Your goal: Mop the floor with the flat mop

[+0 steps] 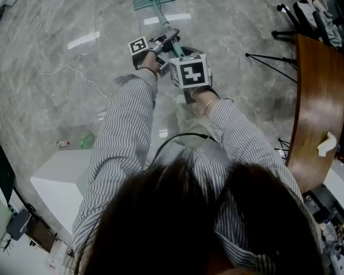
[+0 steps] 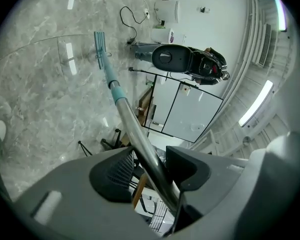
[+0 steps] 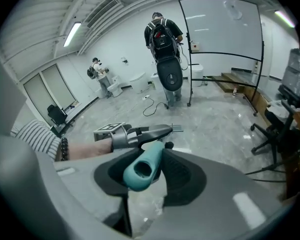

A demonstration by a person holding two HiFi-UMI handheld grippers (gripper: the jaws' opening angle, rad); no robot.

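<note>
Resting flat on the grey marbled floor (image 1: 57, 107) well ahead of the person, the teal head (image 1: 153, 1) of the mop (image 1: 160, 17) lies crosswise, and its pole (image 2: 121, 100) slants back and up from it: teal near the head, then bare metal. The left tongs (image 1: 171, 38) are clamped on the metal stretch, the pole running slantwise between the two dark pads in the left gripper view. Just behind them, nearer the person, the right tongs (image 1: 182, 52) are closed on the teal grip (image 3: 142, 168) at the pole's top end, whose hollow tip pokes out toward the camera in the right gripper view; the left tongs show just beyond it there. Striped sleeves (image 1: 126, 130) reach from the bottom of the head view to both tongs, which sit close together. A thin white cable (image 1: 63, 69) trails over the floor to the left, and a white block (image 1: 54, 182) stands at the lower left. A brown wooden table (image 1: 312, 113) curves down the right edge, with black tripod legs (image 1: 269, 59) just beside it. Farther off in the right gripper view, a person with a backpack (image 3: 165, 34) stands by a framed clear panel (image 3: 225, 29), a second person (image 3: 97, 70) is near the far wall, and an office chair (image 3: 275, 134) sits at the right.
</note>
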